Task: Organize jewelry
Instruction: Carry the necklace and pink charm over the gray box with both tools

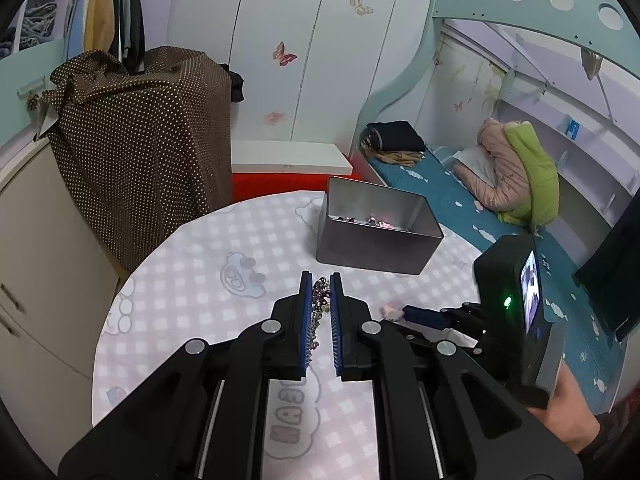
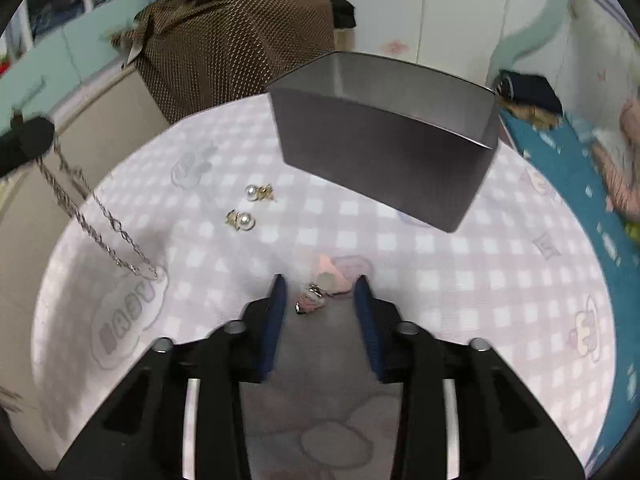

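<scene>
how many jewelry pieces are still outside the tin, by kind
Silver chain necklace, hanging from the left gripper: 1
Pearl stud earrings with gold backs, on the checked tablecloth: 2
Small pink ornament lying between the open fingers of the right gripper: 1
Total: 4
The grey metal tin holds more, too small to count.

white wardrobe doors with butterfly stickers [image 1: 288, 56] at back | pale-green arched bunk bed frame [image 1: 520, 8] right of wardrobe | brown polka-dot cloth over cabinet [image 1: 140, 140] left of wardrobe
</scene>
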The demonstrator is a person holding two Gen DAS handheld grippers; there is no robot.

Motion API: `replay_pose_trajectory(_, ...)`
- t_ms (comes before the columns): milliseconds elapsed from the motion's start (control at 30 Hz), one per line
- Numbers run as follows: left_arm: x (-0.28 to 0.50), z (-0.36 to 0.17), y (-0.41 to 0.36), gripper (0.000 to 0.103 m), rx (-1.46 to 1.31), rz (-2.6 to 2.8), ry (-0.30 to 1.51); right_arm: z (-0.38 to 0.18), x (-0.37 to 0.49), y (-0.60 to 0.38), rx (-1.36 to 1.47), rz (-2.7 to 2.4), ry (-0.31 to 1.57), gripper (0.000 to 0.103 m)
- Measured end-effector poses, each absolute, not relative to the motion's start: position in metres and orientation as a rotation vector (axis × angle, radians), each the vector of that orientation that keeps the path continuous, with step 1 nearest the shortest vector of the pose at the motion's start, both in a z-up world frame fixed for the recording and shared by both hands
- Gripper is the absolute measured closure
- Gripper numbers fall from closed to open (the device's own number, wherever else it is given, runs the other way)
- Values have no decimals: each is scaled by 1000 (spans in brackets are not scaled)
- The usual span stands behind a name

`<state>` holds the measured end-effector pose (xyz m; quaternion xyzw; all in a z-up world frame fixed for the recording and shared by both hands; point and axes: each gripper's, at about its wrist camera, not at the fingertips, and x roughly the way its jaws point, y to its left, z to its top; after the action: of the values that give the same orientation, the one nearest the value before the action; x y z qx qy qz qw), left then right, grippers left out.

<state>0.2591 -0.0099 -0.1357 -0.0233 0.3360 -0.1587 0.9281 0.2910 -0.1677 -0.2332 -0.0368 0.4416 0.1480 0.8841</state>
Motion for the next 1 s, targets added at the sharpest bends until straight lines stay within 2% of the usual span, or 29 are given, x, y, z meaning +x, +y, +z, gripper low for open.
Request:
replay_pose_trajectory(33,258,-136,-9,94,-50,-324,688,-234,290,-166,-102,309,916,89)
replay_pose_trajectory(433,260,-128,12,94,-78,-295,672,-214,285,-186,-44,334,882,90)
replay_pose_trajectory(1000,302,-57,-20,94,-55,-407,559,-101,306,-202,-20,370,683,90)
